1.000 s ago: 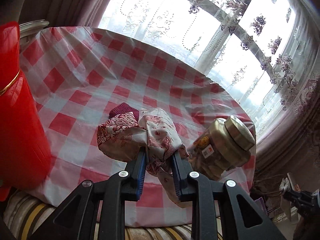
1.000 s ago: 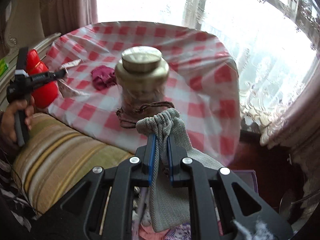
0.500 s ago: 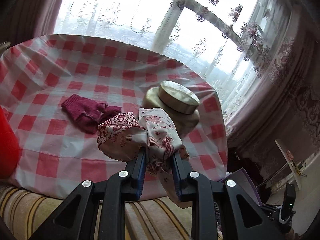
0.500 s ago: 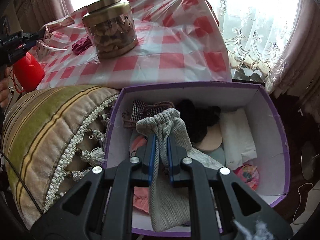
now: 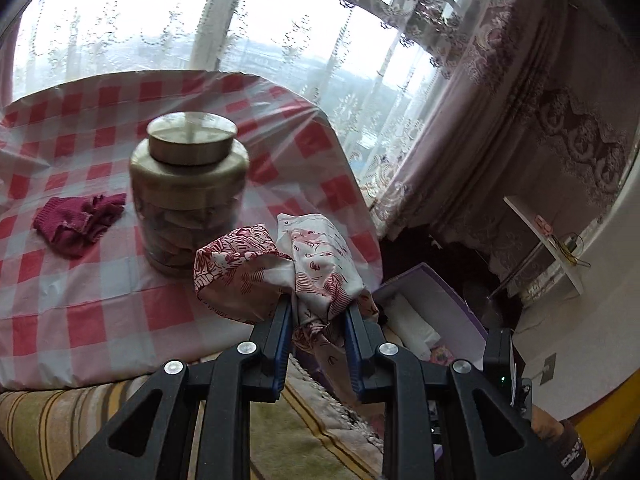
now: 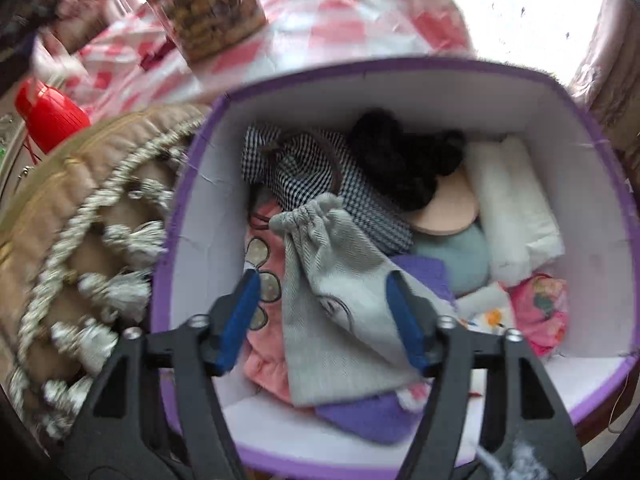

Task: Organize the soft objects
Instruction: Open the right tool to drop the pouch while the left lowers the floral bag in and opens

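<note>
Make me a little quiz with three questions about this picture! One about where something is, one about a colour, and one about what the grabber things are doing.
1. Where does the grey pouch lie?
A. in the purple box
B. on the table
C. on the cushion

2. What colour is the knitted cloth beside the jar?
A. blue
B. dark red
C. yellow

3. What is the left gripper doing?
A. hanging open, holding nothing
B. pinching the jar
C. pinching a red and white patterned cloth

Answers:
1 A: the pouch rests on the other soft things inside the box, under the open right gripper.
2 B: it is dark red on the checked tablecloth.
3 C: the cloth is bunched between its fingers.
</note>
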Demonstrator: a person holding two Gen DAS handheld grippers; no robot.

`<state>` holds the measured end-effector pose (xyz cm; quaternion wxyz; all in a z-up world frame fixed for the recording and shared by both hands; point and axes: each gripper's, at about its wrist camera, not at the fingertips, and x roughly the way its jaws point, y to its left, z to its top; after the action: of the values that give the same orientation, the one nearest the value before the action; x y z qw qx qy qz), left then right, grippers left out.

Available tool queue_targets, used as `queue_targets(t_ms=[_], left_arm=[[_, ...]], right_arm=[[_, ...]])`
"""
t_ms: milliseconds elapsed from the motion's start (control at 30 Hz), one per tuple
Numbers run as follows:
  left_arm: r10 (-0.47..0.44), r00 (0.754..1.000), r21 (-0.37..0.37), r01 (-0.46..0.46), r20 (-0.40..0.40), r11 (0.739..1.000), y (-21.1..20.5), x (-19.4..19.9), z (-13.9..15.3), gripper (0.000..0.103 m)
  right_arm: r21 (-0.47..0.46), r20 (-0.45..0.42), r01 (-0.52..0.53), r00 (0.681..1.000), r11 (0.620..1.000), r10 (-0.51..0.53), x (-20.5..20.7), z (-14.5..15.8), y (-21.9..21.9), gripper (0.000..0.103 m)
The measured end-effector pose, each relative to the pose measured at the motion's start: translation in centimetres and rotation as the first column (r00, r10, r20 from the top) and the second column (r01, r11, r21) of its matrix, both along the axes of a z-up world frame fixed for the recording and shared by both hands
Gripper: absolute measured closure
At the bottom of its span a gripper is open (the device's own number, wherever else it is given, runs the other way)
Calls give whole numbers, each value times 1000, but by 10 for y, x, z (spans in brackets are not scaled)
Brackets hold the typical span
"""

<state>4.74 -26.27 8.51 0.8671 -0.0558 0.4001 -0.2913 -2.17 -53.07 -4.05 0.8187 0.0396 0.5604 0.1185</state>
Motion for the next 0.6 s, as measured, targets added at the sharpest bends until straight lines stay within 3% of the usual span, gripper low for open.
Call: queue_targets(t_ms=[100, 233, 400, 467, 600], left_arm=[[-83, 996, 6, 83, -45, 997, -24, -7, -7, 78], [-172, 976, -3, 173, -131, 985, -54, -20, -21, 78], [-224, 953, -20, 225, -206, 974, -81, -31, -31, 77], [-230, 943, -34, 229, -239, 973, -86, -33, -36, 71], [-263, 896, -2, 281, -359, 960, -97, -38, -58, 58]], right_arm=[[-15, 55, 38, 998, 999, -37, -16, 23, -16, 29], [-17, 124, 169, 978, 986, -165, -37, 50, -51, 27], [-16, 187, 243, 953, 970, -236, -46, 79, -77, 26], [-16, 200, 248, 950, 969, -239, -48, 84, -82, 26], [-5, 209, 252, 947, 968, -245, -50, 88, -81, 26]])
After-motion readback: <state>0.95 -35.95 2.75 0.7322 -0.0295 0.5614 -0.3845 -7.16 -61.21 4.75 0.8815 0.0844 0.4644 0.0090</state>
